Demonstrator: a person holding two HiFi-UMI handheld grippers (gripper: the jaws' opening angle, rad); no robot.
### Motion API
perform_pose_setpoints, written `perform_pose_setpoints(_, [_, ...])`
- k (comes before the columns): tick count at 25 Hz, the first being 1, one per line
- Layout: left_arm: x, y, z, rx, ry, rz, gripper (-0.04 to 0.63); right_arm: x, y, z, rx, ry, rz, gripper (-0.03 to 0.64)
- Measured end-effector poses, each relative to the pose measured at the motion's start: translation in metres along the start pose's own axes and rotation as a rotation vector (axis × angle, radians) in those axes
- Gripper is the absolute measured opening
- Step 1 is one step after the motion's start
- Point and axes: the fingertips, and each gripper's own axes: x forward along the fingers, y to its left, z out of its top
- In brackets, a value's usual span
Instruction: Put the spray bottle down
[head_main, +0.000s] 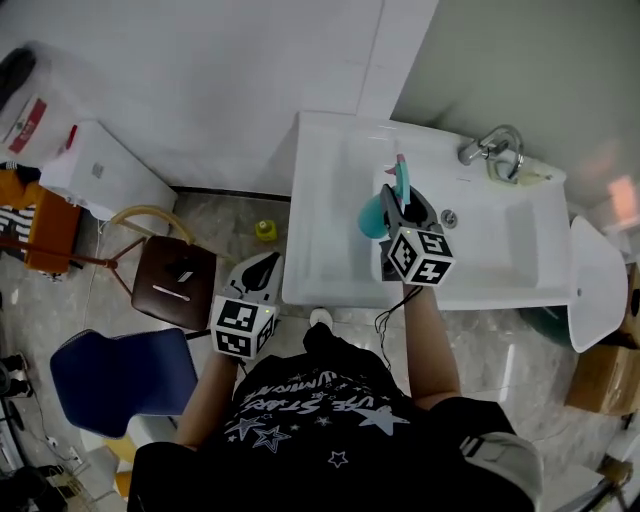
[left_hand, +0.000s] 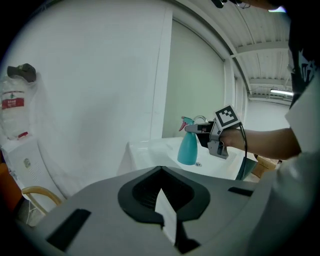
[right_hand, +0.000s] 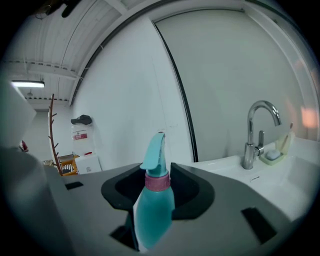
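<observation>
A teal spray bottle (head_main: 374, 216) with a pink collar hangs upright over the white sink (head_main: 322, 205). My right gripper (head_main: 398, 205) is shut on it, its pads at the bottle's shoulder. The right gripper view has the bottle (right_hand: 154, 207) filling the gap between the jaws, nozzle up. From the left gripper view the bottle (left_hand: 188, 148) and the right gripper (left_hand: 204, 131) show over the basin. My left gripper (head_main: 258, 276) is low and left of the sink, over the floor. Its jaws (left_hand: 165, 215) stand together with nothing between them.
A chrome faucet (head_main: 492, 146) and a soap dish (right_hand: 275, 152) sit at the sink's back right. On the floor are a brown stool (head_main: 175, 285), a blue chair (head_main: 120, 375) and a small yellow object (head_main: 265, 230). A white rounded fixture (head_main: 595, 285) stands right of the sink.
</observation>
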Motion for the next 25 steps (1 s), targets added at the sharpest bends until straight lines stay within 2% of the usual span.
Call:
perform_pose_setpoints(9, [0.034, 0.020, 0.008, -0.025, 0.028, 0.058, 0.015, 0.080, -0.006, -0.004, -0.090, 0.006, 0.030, 0.161])
perform_pose_setpoints(12, [0.041, 0.025, 0.008, -0.032, 0.036, 0.075, 0.015, 0.098, -0.009, -0.007, -0.081, 0.005, 0.034, 0.161])
perform_pose_setpoints(25, [0.060, 0.036, 0.006, -0.053, 0.070, 0.110, 0.015, 0.138, -0.005, -0.016, -0.101, -0.034, 0.076, 0.161])
